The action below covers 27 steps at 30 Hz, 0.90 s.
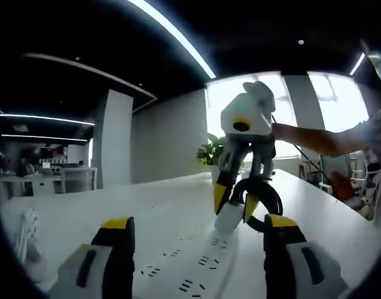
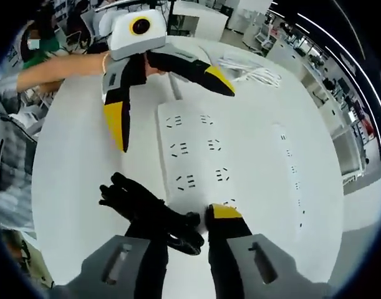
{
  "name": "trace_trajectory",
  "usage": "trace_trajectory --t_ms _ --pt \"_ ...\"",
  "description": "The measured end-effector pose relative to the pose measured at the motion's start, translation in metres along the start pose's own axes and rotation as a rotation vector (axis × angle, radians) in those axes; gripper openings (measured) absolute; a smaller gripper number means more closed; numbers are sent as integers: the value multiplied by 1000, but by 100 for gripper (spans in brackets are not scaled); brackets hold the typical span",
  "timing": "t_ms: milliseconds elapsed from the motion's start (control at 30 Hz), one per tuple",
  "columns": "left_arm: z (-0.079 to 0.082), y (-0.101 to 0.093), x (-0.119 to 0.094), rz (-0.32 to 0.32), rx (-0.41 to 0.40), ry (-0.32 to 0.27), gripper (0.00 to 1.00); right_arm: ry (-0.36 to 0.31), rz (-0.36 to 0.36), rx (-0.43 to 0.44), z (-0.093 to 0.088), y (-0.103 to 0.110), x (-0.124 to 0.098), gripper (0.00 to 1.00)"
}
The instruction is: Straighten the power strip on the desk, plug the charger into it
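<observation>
Power strip, white and long, lies flat on the white desk with its socket rows facing up and its cord end pointing toward the left tool; in the left gripper view it runs forward between that tool's jaws toward the right tool. The left tool's jaws stand wide apart, one either side of the strip's far end, gripping nothing. The right tool's jaws are closed on the charger, a small white block held at the strip's near end, with its black cable coiled in a loop just beside the strip. A bundle of white cable lies well apart near the desk's far edge. The strip looks rigid and light, with smooth plastic sides, so it will likely slide and swivel easily; bracing it across its narrow width near one end should keep it from skating while the plug is pressed in. The charger is small and hard, best held by its flat sides; the cable is limp and may drag.
</observation>
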<state>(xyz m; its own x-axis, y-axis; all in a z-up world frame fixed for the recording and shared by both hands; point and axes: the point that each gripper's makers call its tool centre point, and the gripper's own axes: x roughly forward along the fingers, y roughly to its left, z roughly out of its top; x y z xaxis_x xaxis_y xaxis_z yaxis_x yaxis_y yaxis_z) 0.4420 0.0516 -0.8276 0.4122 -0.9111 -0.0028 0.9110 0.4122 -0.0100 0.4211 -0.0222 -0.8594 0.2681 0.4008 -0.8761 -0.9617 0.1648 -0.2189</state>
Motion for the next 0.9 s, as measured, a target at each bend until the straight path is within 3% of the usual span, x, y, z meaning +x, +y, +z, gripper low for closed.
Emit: trace_trajectory --t_ms 100,167,400,533,800,900 --pt "-1 -1 -2 1 15 19 87 -95 -2 -45 -1 1 -4 23" --pt "-5 -1 -3 1 20 36 87 -114 -11 -120 -2 1 -5 23" --pt "-24 4 3 20 19 102 81 -105 -45 -201 -3 -1 -12 23" --pt "-38 10 5 23 51 201 80 -79 -62 -217 -9 -8 -16 26" --pt "-39 16 7 10 81 274 81 -73 -64 -214 -12 -9 -18 28" --pt "-44 20 5 -1 103 332 82 -76 -60 -213 -10 -6 -18 27"
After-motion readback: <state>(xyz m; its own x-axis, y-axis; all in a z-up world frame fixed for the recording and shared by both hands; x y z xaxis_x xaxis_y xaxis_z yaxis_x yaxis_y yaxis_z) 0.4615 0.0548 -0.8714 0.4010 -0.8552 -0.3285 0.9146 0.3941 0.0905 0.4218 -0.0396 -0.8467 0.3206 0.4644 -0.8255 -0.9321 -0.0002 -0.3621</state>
